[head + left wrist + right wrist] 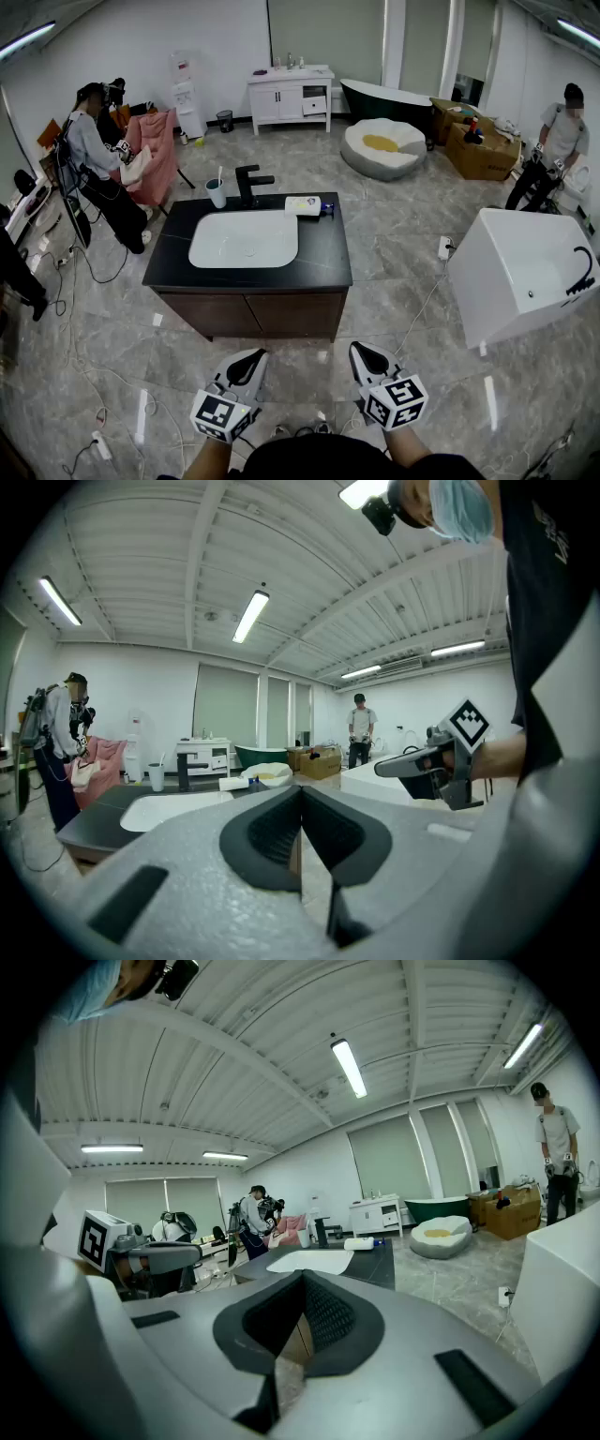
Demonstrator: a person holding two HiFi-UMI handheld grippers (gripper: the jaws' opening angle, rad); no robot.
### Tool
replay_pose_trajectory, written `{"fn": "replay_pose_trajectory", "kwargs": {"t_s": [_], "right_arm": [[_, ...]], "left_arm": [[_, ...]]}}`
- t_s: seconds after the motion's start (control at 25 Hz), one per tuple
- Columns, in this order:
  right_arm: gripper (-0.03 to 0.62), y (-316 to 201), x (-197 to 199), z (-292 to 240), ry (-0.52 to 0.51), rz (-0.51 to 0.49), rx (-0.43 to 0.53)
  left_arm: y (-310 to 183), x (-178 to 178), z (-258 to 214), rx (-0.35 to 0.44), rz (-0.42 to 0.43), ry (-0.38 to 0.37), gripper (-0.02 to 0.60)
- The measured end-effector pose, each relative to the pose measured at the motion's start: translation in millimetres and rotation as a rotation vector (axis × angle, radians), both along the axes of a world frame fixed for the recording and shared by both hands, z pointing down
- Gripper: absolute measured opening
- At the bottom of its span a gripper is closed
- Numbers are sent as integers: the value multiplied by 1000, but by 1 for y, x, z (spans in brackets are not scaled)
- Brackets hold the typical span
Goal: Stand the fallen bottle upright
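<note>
A white bottle [302, 205] with a blue cap lies on its side at the back right of the black vanity counter [323, 262], beside the white sink [244, 239]. It also shows far off as the bottle [234, 783] in the left gripper view and the bottle [361, 1243] in the right gripper view. My left gripper [246, 361] and right gripper [364, 356] hang side by side in front of the vanity, well short of it. Both are shut and hold nothing. The left gripper [301, 794] and the right gripper [302, 1279] show their jaws pressed together.
A black faucet [248, 183] and a cup [217, 193] with a toothbrush stand behind the sink. A white bathtub [525, 272] stands at the right. Cables [84, 375] lie on the floor at the left. One person [94, 155] stands at the far left, another person [561, 141] at the far right.
</note>
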State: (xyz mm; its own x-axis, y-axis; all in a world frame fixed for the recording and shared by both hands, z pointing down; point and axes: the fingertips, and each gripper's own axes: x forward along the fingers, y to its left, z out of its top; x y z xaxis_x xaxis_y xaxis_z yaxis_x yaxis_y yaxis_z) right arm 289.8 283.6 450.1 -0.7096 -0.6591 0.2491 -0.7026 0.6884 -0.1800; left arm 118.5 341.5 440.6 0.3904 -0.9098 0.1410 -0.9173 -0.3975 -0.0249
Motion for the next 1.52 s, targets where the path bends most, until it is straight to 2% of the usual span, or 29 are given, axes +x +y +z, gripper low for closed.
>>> {"fn": "replay_pose_trajectory", "kwargs": {"t_s": [0.16,0.32,0.48,0.6,0.64,0.68,0.76,0.88,1.04,1.28,1.52], "right_arm": [[-2,-4,3,5,-8,-26,-10],[2,-9,7,7,-81,-50,-34],[0,-14,9,13,-93,-54,-35],[-5,-19,6,15,-129,-56,-60],[17,-23,4,16,-140,-57,-67],[64,-27,1,17,-149,-54,-73],[81,-39,-6,20,-160,-41,-79],[89,-59,-20,23,-172,-11,-91],[97,-88,-50,25,-186,37,-116],[98,-132,-95,21,-208,145,-128],[100,-163,-137,21,-247,252,-142]], "left_arm": [[-3,10,2,3,-12,12,18],[-1,17,6,-18,-37,32,20],[-2,21,12,-4,-20,9,20],[-9,20,17,-39,-27,13,21],[-13,18,19,-46,-28,17,21],[-19,16,20,-49,-25,22,21],[-32,9,22,-45,-8,27,21],[-55,-5,24,-48,22,40,27],[-90,-36,22,-90,71,61,107],[-146,-90,14,-55,168,46,126],[-186,-140,13,-76,244,41,130]]}}
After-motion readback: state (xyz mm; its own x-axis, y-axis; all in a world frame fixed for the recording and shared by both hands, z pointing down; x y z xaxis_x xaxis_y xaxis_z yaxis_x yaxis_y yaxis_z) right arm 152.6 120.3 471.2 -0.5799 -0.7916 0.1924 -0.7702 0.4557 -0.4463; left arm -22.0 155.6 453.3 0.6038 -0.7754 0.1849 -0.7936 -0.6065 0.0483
